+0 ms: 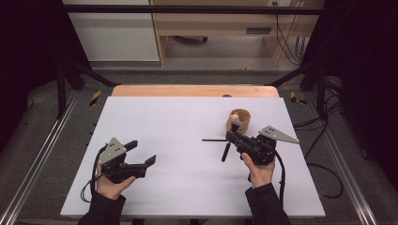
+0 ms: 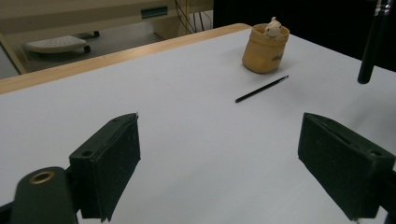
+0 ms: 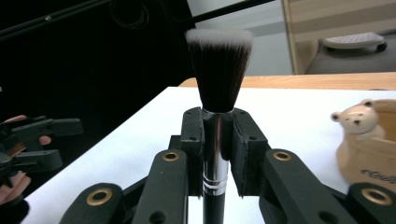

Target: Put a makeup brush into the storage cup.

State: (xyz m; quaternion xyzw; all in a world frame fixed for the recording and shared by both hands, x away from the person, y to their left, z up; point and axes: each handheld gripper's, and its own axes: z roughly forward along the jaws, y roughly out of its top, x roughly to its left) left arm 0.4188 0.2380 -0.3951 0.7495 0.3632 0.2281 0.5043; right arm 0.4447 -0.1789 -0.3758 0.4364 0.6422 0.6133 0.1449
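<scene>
One brush [image 3: 218, 70] is sitting tight in the right claw [image 3: 217, 140]; the left claw [image 1: 141, 153] is gaping wide, empty. Next, it is probably going into the cup [image 1: 241, 119] at twelve o'clock.

Left tongs [image 1: 141, 153]: matte black body, two blocky flat-faced jaws, brass-ringed pivot holes, grey three-cornered plate on top, black cable looping from the rear. Right tongs [image 1: 233, 135]: same black build, brass-ringed links, grey plate, black cable trailing toward the sleeve. Both forearms in black sleeves.
</scene>
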